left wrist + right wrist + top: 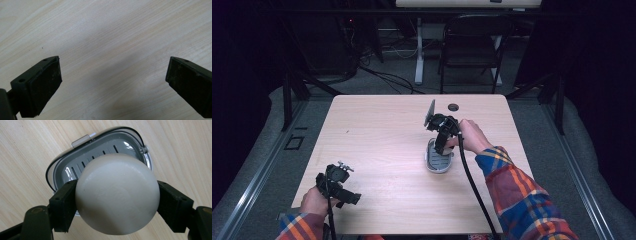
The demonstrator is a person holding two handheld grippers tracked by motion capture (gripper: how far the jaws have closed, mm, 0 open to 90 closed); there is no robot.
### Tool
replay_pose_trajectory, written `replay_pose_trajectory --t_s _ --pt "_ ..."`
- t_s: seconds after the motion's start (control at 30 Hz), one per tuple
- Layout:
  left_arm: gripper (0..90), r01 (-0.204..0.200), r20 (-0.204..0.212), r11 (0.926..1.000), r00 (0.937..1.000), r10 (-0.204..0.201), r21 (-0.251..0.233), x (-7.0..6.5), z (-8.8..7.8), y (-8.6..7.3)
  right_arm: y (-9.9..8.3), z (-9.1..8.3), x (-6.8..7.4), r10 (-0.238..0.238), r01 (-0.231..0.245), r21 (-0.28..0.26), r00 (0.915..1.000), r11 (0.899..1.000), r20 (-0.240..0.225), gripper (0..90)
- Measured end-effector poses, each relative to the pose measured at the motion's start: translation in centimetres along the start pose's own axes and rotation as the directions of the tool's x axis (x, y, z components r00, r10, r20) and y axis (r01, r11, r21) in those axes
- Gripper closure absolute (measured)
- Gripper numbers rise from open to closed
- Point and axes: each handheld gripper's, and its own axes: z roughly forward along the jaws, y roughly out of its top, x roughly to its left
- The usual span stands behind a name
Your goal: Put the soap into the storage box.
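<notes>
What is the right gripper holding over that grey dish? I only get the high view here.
Observer: The right gripper is shut on a round off-white soap bar.
Operator: Is the grey slotted plastic soap dish empty?
Observer: Its ribbed floor looks bare where it shows; the bar hangs above it and hides the near part.
Operator: And the left gripper?
Observer: Its jaws stand wide open, with nothing between them but the pale wooden table.

One round soap (117,195), one soap dish (62,167), two hand-held grippers (443,146).
</notes>
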Motion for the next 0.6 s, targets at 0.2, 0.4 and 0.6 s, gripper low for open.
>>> replay_pose_trajectory --t_s 0.2,0.4,0.6 --pt "0.0 0.0 0.001 1.0 1.0 0.0 -0.001 0.0 0.0 0.0 0.6 0.4 0.5 -0.01 0.01 0.006 0.9999 1.0 -0.008 24.1" --pt "0.0 0.0 0.0 1.0 1.0 0.0 -0.002 0.0 0.0 0.0 1.0 0.7 0.9 -0.022 0.022 0.01 0.9997 1.0 -0.013 24.1" --pt "0.0 -0.001 0.0 1.0 1.0 0.001 0.0 0.0 0.0 0.0 1.1 1.4 0.9 -0.021 0.021 0.017 0.9995 1.0 -0.026 24.1"
